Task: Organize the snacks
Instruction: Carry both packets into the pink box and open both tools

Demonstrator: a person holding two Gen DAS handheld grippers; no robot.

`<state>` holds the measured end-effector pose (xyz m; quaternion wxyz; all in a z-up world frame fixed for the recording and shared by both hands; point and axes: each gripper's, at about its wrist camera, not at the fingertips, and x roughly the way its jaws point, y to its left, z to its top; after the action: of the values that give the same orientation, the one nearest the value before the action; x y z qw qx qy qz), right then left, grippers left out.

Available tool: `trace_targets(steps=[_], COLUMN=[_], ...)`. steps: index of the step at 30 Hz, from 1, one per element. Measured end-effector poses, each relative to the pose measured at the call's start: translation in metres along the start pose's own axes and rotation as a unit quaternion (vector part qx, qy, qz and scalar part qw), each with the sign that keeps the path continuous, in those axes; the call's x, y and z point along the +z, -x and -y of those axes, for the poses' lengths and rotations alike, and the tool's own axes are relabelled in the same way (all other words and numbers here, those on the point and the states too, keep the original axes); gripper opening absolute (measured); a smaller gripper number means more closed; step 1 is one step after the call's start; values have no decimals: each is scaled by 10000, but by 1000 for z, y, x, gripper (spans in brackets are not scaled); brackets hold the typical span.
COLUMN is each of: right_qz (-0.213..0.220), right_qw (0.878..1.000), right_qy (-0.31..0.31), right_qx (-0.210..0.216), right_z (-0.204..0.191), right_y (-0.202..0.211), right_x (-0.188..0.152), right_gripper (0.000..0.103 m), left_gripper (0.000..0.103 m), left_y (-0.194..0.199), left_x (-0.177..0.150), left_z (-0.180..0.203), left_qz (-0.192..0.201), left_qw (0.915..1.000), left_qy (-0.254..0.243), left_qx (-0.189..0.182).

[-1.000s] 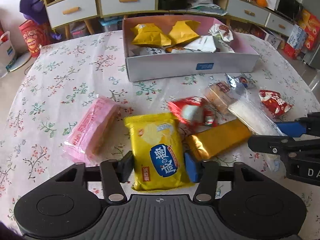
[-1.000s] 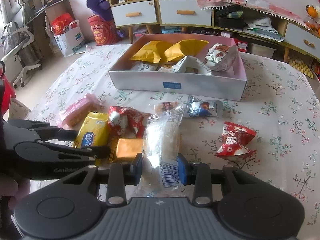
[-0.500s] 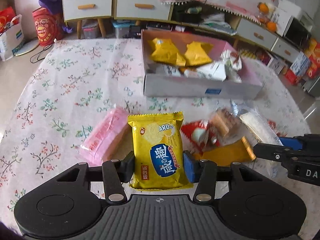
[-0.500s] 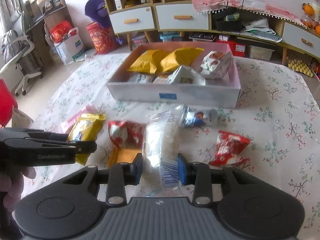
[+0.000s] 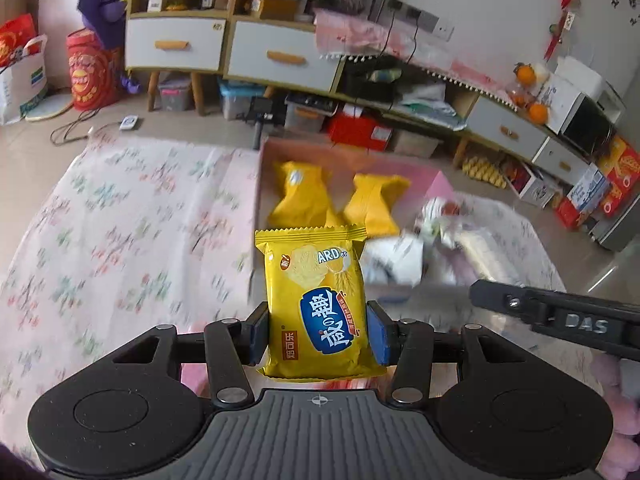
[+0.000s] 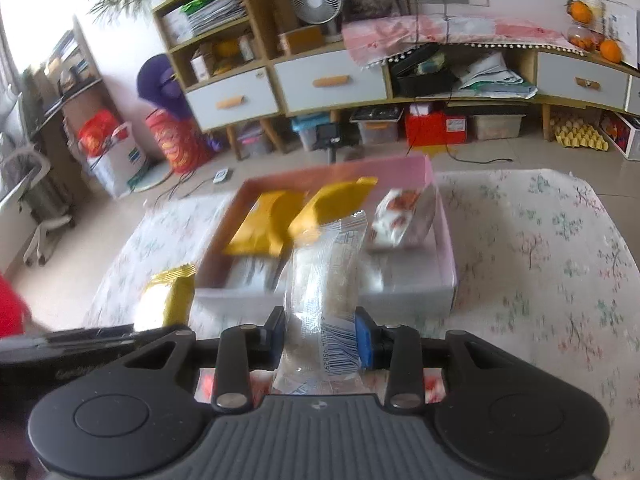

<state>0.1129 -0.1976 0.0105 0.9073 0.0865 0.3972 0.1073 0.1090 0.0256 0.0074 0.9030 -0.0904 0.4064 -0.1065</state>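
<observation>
My left gripper (image 5: 318, 332) is shut on a yellow cracker packet (image 5: 316, 300) and holds it up in the air in front of the pink-lined snack box (image 5: 438, 184). My right gripper (image 6: 320, 338) is shut on a clear plastic snack packet (image 6: 324, 280) with a barcode, held raised just short of the box (image 6: 446, 240). The box holds two yellow packets (image 6: 280, 224) and white wrapped snacks (image 6: 404, 220). The yellow packet also shows at the left of the right wrist view (image 6: 166, 300), and the right gripper's arm shows in the left wrist view (image 5: 560, 320).
The round table has a floral cloth (image 5: 120, 232). A pink packet (image 5: 192, 372) and red wrappers (image 6: 206, 386) lie on the table below the grippers. Cabinets with drawers (image 6: 332, 80) and storage bins stand on the floor beyond the table.
Both grippers have lifted their packets off the table and moved forward toward the box. The loose snacks on the table have dropped out of sight beneath them.
</observation>
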Motion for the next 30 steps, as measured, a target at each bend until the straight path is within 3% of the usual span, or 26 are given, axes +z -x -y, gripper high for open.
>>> trace_targets(steps=[9,16,25,28,30], right_qz=[-98,-24,168,147,141], right_qw=[9972,9964,9985,9987,9980], right_qy=[-736,-811,-499,-490,-604], right_qx=[66,236,132,77,76], right_z=[46,59,58,59,61], right_y=[-57,-75,-81,-82,-78], right_x=[21,27,30,31,31], right_gripper=[21,21,21,27,34], left_gripper=[47,41,40,43,55], left_y=[-63,-104,-111,-110,-106], left_x=[25,30,32,33,33], left_z=[7,4,4,5,5], left_qz=[106,-53,166,130,103], left_qw=[9992,9996,9992,9991,9990], left_qy=[-92,-172,-218,-268,-253], left_qx=[-372,-196,-277,-287,-358])
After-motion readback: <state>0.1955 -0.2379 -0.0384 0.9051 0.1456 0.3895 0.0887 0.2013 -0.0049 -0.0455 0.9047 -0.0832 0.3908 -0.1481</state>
